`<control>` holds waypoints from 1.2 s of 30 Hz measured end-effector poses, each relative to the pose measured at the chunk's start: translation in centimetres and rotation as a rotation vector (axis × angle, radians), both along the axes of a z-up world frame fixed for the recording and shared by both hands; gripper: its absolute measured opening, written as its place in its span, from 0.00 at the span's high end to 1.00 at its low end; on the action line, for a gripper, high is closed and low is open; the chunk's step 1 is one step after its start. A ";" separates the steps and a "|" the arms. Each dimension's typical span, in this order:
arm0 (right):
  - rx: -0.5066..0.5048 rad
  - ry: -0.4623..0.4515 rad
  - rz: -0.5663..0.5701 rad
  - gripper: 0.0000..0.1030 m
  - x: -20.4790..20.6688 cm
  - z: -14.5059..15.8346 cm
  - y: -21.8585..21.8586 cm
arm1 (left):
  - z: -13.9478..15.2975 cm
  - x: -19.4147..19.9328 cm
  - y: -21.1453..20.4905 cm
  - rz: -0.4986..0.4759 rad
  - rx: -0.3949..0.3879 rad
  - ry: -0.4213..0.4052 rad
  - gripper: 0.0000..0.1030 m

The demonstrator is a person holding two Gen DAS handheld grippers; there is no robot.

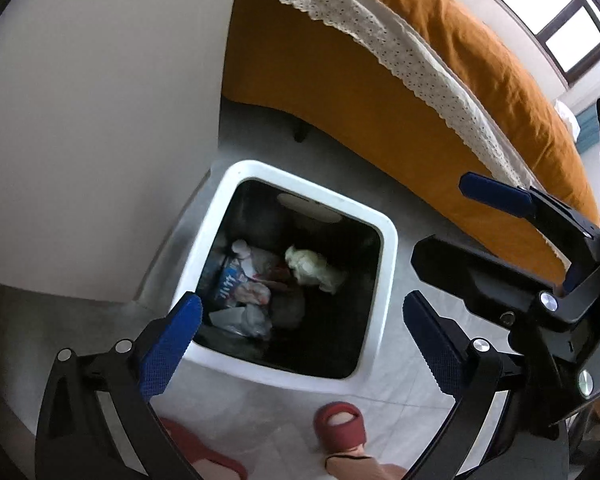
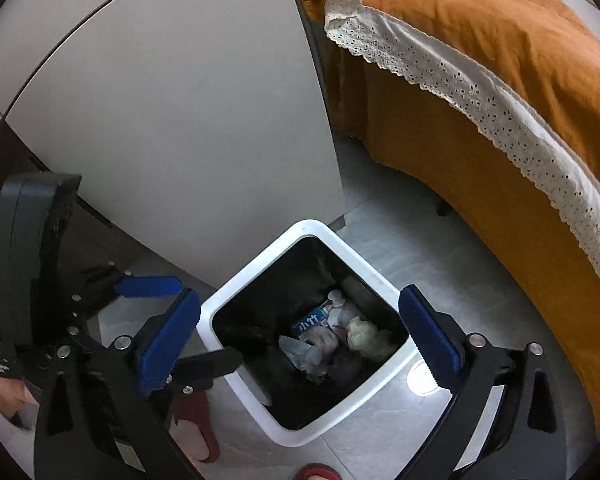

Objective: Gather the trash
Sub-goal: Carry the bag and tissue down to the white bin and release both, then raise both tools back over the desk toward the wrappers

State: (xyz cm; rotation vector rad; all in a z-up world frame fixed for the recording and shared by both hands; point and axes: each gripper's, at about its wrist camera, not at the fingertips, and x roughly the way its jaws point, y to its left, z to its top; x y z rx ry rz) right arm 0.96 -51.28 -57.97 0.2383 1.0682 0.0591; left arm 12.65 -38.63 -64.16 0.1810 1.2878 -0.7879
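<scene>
A white square trash bin [image 1: 384,280] with a black liner stands on the floor below both grippers; it also shows in the right wrist view [image 2: 256,276]. Inside lie crumpled tissue [image 1: 312,266] [image 2: 366,334], a blue-and-white wrapper [image 1: 230,282] [image 2: 312,322] and clear plastic scraps [image 1: 248,318] [image 2: 300,354]. My left gripper [image 1: 300,340] is open and empty above the bin's near rim. My right gripper [image 2: 300,344] is open and empty above the bin. The right gripper also shows at the right of the left wrist view [image 1: 456,220], and the left gripper at the left of the right wrist view [image 2: 172,320].
A bed with an orange cover [image 1: 460,60] [image 2: 500,40] and a white lace trim stands to the right. A pale cabinet panel [image 1: 100,120] [image 2: 180,120] stands left of the bin. The person's feet in red slippers [image 1: 340,428] [image 2: 196,428] stand on the grey tiled floor near the bin.
</scene>
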 end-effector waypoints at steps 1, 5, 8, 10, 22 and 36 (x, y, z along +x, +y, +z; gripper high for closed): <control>-0.005 -0.001 0.000 0.04 0.0 0.3 0.0 | 0.4 0.0 0.2 -0.001 0.004 -0.005 0.05; -0.017 -0.021 -0.013 0.04 0.6 3.4 0.0 | 2.9 0.3 0.3 0.010 0.003 -0.013 0.05; -0.016 -0.046 -0.032 0.04 1.0 6.4 -0.1 | 6.0 0.7 0.5 0.029 0.005 -0.031 0.05; -0.011 -0.079 -0.047 0.04 1.0 9.9 -0.1 | 8.8 0.6 1.0 0.034 -0.007 -0.067 0.05; -0.088 -0.335 -0.054 0.04 -0.1 31.9 3.4 | 30.2 -0.2 4.8 0.123 -0.152 -0.216 0.04; 0.044 -0.599 0.263 0.04 3.2 46.8 15.3 | 48.6 -1.6 19.2 0.413 -0.147 -0.485 0.05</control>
